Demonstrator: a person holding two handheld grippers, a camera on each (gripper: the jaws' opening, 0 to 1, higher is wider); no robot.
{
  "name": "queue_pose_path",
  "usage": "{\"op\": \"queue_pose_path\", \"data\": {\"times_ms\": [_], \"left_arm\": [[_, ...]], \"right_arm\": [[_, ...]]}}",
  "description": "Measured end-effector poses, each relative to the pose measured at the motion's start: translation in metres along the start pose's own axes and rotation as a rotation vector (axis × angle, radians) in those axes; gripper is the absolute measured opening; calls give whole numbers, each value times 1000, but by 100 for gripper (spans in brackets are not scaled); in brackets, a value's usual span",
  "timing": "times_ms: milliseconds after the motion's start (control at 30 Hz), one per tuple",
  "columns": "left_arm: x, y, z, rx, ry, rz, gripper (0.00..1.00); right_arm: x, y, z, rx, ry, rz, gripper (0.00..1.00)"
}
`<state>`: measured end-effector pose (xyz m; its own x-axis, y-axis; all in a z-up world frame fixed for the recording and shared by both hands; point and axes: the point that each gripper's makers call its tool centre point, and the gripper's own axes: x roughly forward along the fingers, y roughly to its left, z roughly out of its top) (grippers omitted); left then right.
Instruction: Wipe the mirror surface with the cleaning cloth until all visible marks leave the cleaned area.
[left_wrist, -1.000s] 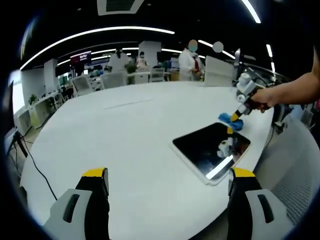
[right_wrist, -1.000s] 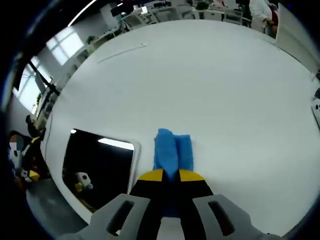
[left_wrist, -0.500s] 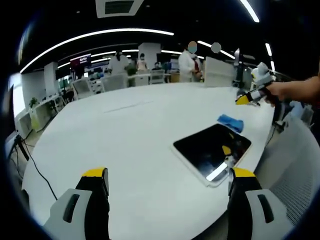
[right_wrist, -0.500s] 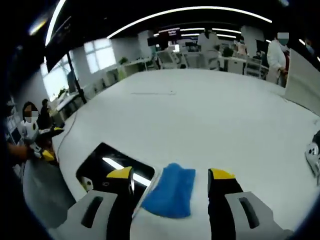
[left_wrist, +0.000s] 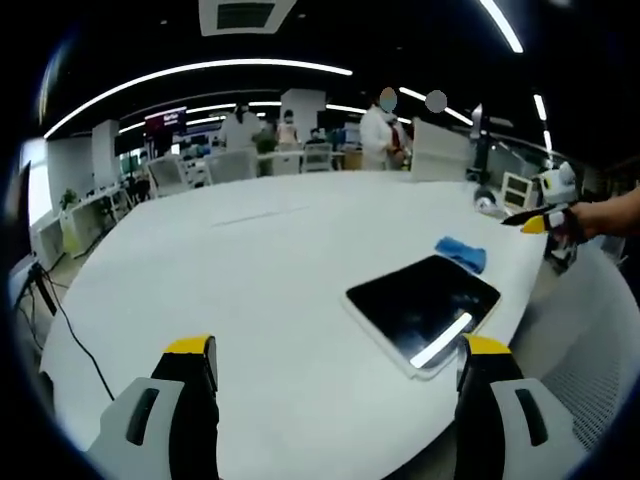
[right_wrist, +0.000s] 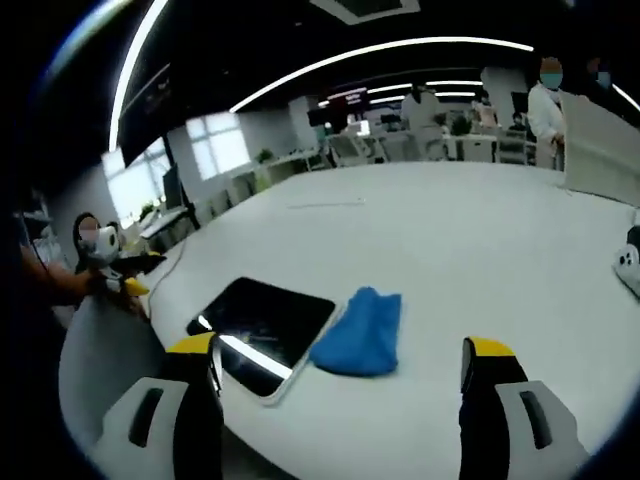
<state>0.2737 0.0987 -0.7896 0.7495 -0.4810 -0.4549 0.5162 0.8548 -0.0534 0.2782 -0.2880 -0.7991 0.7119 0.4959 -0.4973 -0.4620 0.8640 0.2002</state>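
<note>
We see a glossy dark mirror (right_wrist: 262, 318), soft blue cloth (right_wrist: 362, 332), and smooth matt white table (left_wrist: 250, 290).

Both views face each other across the mirror (left_wrist: 423, 310) and cloth (right_wrist: 362, 332).

One mirror (left_wrist: 422, 308), one blue cloth (left_wrist: 462, 251), one white round table (left_wrist: 250, 290), two grippers: left (left_wrist: 335, 350) and right (right_wrist: 340, 350), jaws apart.
</note>
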Motion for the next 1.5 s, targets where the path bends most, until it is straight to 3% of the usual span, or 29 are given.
{"op": "queue_pose_path", "data": {"times_ms": [67,433,867,1500], "left_arm": [[0,1,0,-1,-1,6,100],[3,-5,-3,7,23,-26,100],[1,-3,-1,9,11,-14,100],[2,-3,-3,21,21,-21,100]], "right_arm": [[0,-3,-8,-25,33,-11,98],[3,-7,-6,-25,28,-31,98],[11,-7,10,-42,8,-29,98],[13,-1,6,23,-16,-37,98]]}}
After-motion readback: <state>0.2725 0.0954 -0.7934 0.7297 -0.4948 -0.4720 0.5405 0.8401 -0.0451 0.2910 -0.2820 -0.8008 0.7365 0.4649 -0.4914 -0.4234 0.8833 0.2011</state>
